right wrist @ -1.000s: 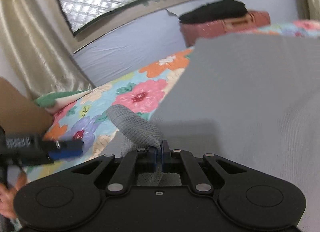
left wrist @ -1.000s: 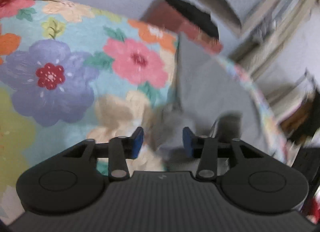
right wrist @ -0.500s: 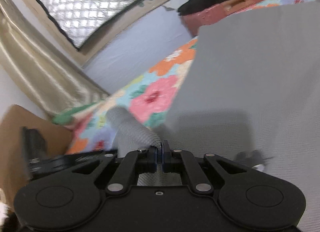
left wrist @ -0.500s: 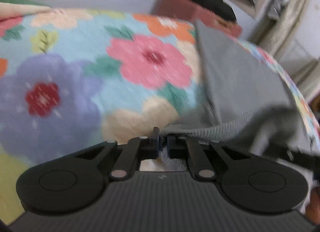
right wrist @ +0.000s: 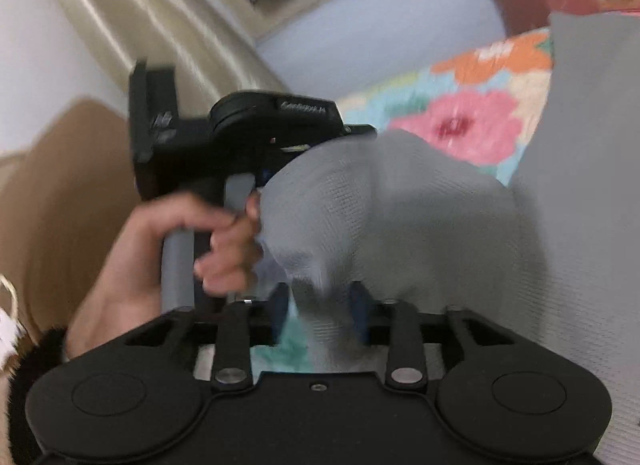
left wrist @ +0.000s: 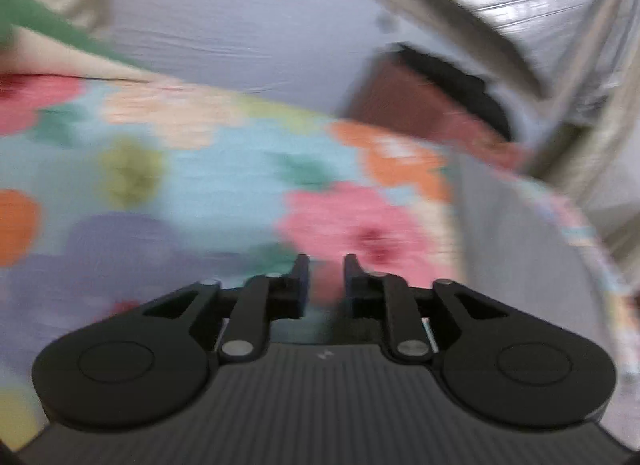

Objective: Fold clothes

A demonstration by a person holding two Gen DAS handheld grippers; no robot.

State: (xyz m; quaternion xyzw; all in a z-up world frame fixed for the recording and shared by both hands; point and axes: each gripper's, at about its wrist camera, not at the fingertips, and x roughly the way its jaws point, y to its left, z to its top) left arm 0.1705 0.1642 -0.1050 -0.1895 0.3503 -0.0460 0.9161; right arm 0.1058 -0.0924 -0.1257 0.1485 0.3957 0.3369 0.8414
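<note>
- The grey garment (right wrist: 460,233) lies on the bed over the flowered bedspread (right wrist: 472,125). In the right wrist view its big flat part fills the right side of the frame, with one straight edge running up to the upper right.
- A loose part of the same garment, perhaps a sleeve, stands up as a rounded hump in the middle of the right wrist view. I judge the fold is in progress: this part is neither flat nor laid over the body of the garment.
- What is left, as far as I see, is to lay this hump flat. How many folds are made already, I cannot tell.
- My right gripper (right wrist: 320,315) is at the lower middle of the frame with its fingers apart. The grey cloth hangs down between them, but they do not press on it.
- My left gripper (left wrist: 325,285) has a clear gap between its fingers and holds nothing. Only the blurred bedspread shows behind the gap, and the garment is at the right edge of that view.
- In the right wrist view my left hand (right wrist: 172,249) holds the grey handle at the left of the frame, just beside the hump. The picture is blurred there, so whether it touches the cloth is not sure.
</note>
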